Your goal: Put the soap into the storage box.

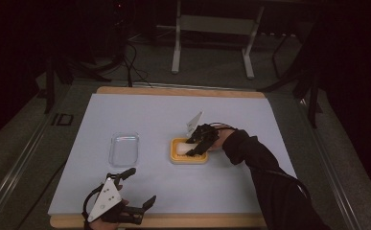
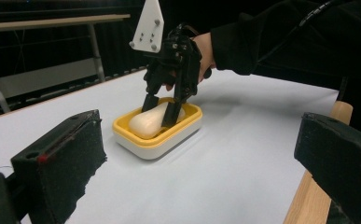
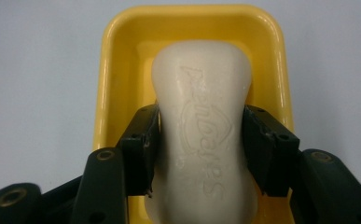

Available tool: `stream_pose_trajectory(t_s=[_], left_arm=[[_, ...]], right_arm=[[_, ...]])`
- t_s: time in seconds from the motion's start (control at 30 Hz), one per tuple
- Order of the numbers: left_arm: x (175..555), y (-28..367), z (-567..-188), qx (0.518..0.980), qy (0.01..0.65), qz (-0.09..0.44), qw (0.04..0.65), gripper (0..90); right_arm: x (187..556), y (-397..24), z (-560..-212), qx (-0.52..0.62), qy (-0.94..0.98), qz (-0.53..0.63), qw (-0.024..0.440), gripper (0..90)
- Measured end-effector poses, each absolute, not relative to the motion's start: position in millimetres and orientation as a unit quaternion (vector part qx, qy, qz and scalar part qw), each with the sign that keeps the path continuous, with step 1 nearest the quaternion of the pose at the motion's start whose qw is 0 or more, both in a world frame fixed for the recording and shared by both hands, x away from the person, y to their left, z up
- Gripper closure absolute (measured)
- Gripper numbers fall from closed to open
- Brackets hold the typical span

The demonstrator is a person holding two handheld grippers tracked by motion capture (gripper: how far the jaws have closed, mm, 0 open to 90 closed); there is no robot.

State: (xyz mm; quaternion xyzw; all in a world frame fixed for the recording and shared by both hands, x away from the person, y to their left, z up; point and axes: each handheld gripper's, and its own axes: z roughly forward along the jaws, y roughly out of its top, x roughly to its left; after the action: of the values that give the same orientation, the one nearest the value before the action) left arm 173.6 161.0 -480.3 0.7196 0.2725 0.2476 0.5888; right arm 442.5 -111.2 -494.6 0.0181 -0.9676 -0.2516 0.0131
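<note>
Wide table [image 1: 140, 115] with a pale blue-white top and a light wooden edge carries everything; person's black sleeve [image 1: 269, 182] comes in from the lower right toward the table's middle; right gripper [image 1: 193, 149], black with a white three-cornered plate on top, points down into the dish, its jaws clamped on both long sides of the soap at its narrowed waist; left gripper [image 1: 134, 188], black with a grey three-cornered plate, sits at the near left edge of the table, well apart from the dish, jaws spread wide with nothing between them; rectangular yellow plastic soap dish with a white base [image 1: 189, 155] stands near the table's centre; clear rectangular plastic lid-like tray [image 1: 124, 148] lies flat to the left of the dish, apart from it; cream-white oval soap bar with embossed lettering [image 3: 201, 140] lies lengthwise inside the yellow dish, pinched by the right gripper.
</note>
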Motion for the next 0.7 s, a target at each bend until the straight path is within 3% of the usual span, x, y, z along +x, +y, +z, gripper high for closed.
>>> stream_pose_trajectory(t_s=[0.37,0.7], left_arm=[[174.1,160.5,-480.4,0.721,0.273,0.247,0.587,1.7],[175.2,159.0,-481.1,0.722,0.272,0.246,0.587,1.7]], right_arm=[[439.5,-109.4,-478.6,0.021,-0.969,-0.245,0.000,41.6],[435.8,-112.0,-464.6,-0.024,-0.969,-0.245,-0.012,27.1]])
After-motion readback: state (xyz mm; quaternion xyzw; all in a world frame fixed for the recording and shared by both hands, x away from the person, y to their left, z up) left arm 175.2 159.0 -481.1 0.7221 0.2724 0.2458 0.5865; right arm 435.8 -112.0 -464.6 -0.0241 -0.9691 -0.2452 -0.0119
